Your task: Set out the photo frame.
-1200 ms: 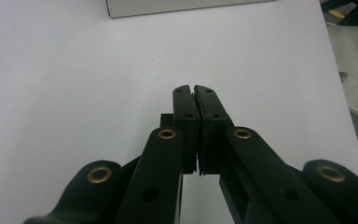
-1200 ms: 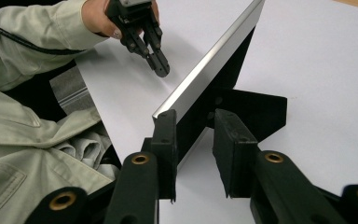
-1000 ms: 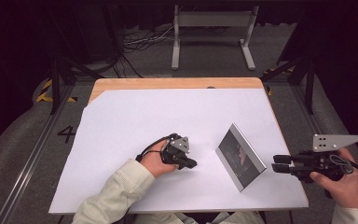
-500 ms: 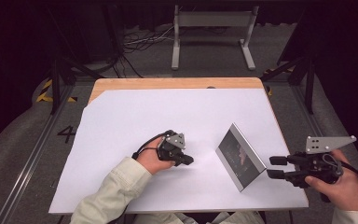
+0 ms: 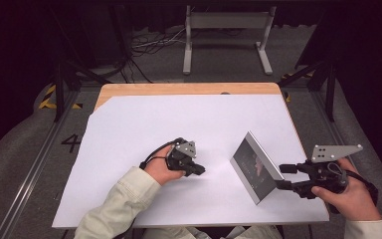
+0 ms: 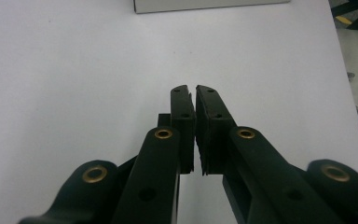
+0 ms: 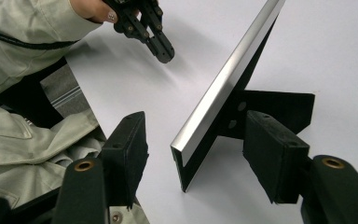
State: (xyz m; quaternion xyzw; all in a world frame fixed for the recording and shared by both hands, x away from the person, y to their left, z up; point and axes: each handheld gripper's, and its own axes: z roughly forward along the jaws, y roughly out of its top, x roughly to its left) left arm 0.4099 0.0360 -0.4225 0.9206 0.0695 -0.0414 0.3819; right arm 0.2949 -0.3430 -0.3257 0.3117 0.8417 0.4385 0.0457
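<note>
— What sits closest to the person?

— The right gripper (image 5: 284,176), near the front right corner of the white table (image 5: 144,124). Its jaws are spread wide and have just been opening. The near end of a silver-edged picture frame (image 7: 223,84) stands between them, but neither pad presses on it: one pad is well off the glass side, and the other is near the black back stand (image 7: 279,109), with a gap showing.

— So where exactly is the frame?

— On the right half of the table, standing tilted on that stand, with its dark face (image 5: 252,167) turned towards the middle of the table. In the high view it lies just left of the right gripper's tips.

— And the other hand?

— The left gripper (image 5: 195,169) is near the middle of the front half of the table, held low over the surface and pointing towards the frame, well apart from it. The left gripper view shows its pads (image 6: 184,116) pressed almost together, a thin slit between them and nothing in it.

— Anything beyond that?

— Bare white tabletop, then a strip of wooden edge (image 5: 189,88) at the far side. Behind the table a grey metal stand (image 5: 226,37) and some cables (image 5: 151,45) lie on the dark floor.
</note>
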